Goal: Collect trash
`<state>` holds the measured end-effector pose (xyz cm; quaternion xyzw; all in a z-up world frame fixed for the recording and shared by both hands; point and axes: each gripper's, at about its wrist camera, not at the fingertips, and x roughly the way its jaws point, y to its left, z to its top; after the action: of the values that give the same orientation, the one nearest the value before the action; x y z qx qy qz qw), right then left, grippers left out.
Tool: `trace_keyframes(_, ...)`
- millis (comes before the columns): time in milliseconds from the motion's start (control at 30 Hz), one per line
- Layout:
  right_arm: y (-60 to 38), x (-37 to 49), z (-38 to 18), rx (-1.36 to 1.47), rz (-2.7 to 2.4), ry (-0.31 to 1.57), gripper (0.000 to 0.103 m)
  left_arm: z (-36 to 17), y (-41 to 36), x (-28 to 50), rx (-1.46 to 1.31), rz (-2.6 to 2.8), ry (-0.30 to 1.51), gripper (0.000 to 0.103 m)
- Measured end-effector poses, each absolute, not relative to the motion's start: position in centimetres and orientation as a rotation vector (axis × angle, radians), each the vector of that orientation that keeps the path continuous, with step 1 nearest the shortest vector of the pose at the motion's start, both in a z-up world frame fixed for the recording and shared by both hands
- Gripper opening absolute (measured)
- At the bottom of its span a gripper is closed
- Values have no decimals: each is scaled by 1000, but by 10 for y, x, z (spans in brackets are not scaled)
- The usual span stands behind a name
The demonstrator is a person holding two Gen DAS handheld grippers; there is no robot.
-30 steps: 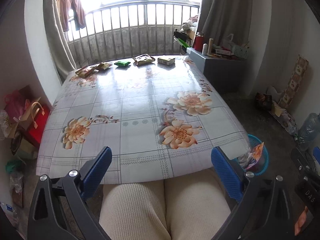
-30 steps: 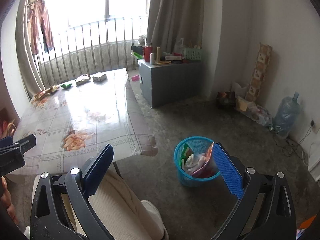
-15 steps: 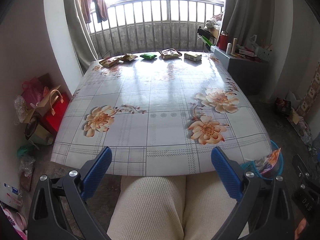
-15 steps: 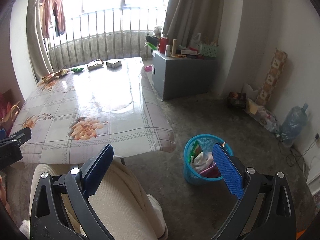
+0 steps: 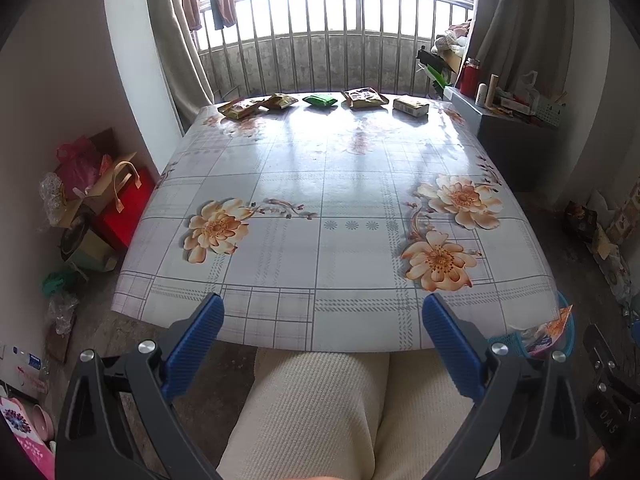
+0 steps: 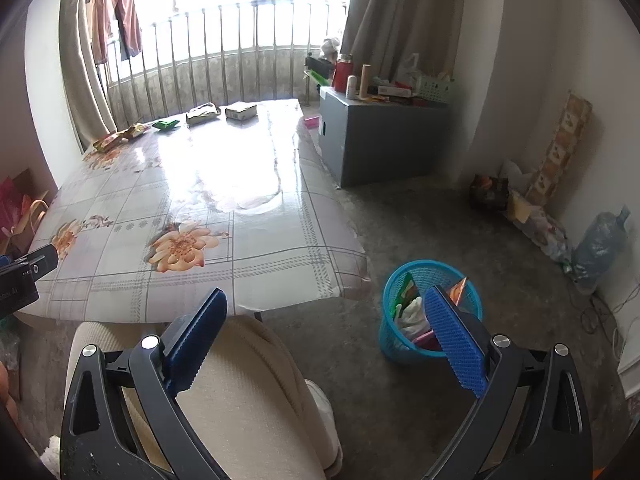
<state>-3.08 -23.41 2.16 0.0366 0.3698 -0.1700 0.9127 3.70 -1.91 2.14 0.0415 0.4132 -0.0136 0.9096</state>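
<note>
Left gripper spread wide with nothing between the blue pads, hovering over cream-trousered knees at the near edge of the table. Right gripper likewise gaping and empty, held off the table's right corner, one pad overlapping the view of the blue basket. On the floor just beside that corner, the basket stands upright, already holding wrappers and crumpled white stuff. Along the far edge of the table, by the window railing, a row of five pieces of trash, well apart from both grippers: two yellow wrappers touching at the left, a green packet, a brown packet, a small box. Between grippers and trash, only bare flowered tablecloth. To the right of the table, a grey cabinet topped with a red flask and clutter; to the left, bags on the floor.
</note>
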Motion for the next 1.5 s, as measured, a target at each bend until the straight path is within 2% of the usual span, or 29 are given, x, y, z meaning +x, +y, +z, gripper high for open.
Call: trace_keyframes(1500, -228, -28, 17, 72, -342, 771, 95, 17, -16, 40, 103, -21, 870, 97)
